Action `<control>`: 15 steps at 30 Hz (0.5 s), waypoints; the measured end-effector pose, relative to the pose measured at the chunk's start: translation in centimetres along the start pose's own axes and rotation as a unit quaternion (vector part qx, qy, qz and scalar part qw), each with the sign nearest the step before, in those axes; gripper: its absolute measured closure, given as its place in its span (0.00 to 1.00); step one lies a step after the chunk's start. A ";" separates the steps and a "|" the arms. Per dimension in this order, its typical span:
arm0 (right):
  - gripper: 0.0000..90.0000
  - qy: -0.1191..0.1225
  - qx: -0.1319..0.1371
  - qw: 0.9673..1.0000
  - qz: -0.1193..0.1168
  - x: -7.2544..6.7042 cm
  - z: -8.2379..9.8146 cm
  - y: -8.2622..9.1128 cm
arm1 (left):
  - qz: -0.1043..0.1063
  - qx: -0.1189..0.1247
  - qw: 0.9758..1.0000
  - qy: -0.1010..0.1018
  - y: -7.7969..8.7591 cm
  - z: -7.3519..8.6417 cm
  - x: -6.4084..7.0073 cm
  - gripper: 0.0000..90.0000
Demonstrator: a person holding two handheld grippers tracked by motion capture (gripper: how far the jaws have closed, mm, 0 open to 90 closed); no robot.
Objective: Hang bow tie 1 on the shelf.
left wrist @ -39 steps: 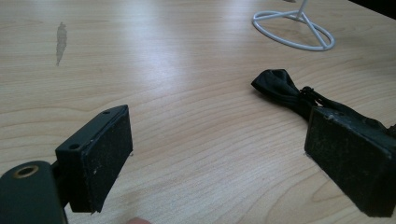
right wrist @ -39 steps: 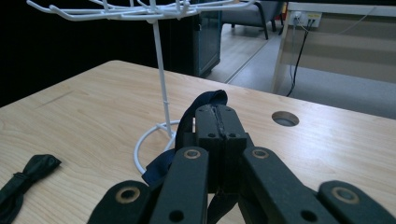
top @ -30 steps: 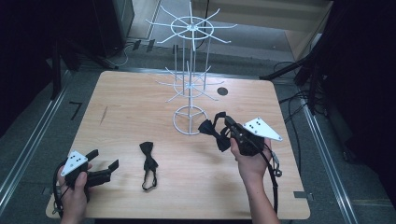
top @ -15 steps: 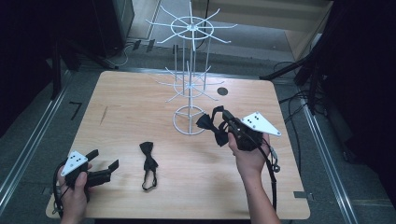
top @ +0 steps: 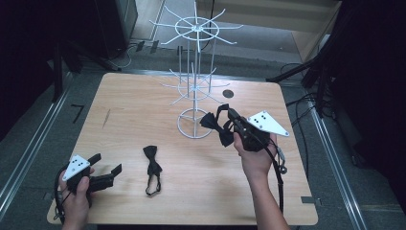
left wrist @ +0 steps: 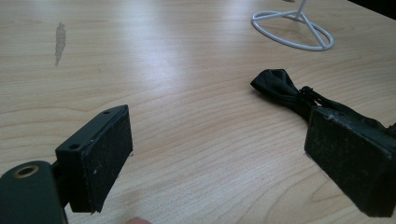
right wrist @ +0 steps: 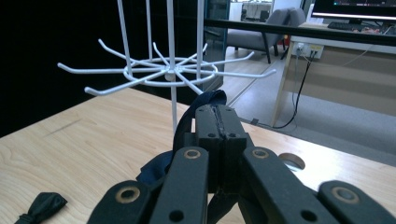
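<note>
We read no words, brands or numbers anywhere here; the grey plates [top: 268, 123] on the grippers carry only small black dots, and the distant screen [right wrist: 355, 8] is too blurred to read.

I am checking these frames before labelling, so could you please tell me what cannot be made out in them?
- Held bow tie: in the right gripper view the shut right tool covers most of it, so how its strap is pinched stays hidden.
- Bow tie on the table: in the left gripper view a pad of the open left tool hides its far end.
- White wire rack: its top is cut off in the high view.
</note>
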State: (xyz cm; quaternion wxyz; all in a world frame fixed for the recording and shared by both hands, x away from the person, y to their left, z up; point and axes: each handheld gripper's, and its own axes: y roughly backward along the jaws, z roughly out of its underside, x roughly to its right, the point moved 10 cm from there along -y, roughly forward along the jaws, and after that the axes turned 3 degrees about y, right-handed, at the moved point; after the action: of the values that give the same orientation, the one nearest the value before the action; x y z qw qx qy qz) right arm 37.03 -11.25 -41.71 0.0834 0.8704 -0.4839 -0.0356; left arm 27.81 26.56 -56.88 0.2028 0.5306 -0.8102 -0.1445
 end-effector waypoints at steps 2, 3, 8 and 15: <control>1.00 0.002 0.000 1.000 0.001 0.0 -0.2 0.0 | 0.000 -0.001 1.000 -0.001 0.0 0.0 0.0 0.09; 1.00 0.002 0.001 1.000 0.001 0.0 -0.2 0.0 | 0.000 0.000 1.000 0.000 0.0 0.0 0.0 0.09; 1.00 0.001 0.004 1.000 -0.001 0.0 -0.6 0.0 | 0.000 0.000 1.000 0.000 0.0 0.0 0.0 0.09; 1.00 0.003 0.007 1.000 -0.002 0.0 -1.0 -0.1 | 0.000 0.000 1.000 0.000 0.0 0.0 0.0 0.09</control>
State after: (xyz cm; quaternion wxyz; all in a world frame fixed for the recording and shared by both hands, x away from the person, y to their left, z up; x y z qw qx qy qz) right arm 37.26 -11.08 -40.70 0.0790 0.8722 -0.4818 -0.0301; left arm 27.82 26.56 -56.88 0.2026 0.5305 -0.8103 -0.1448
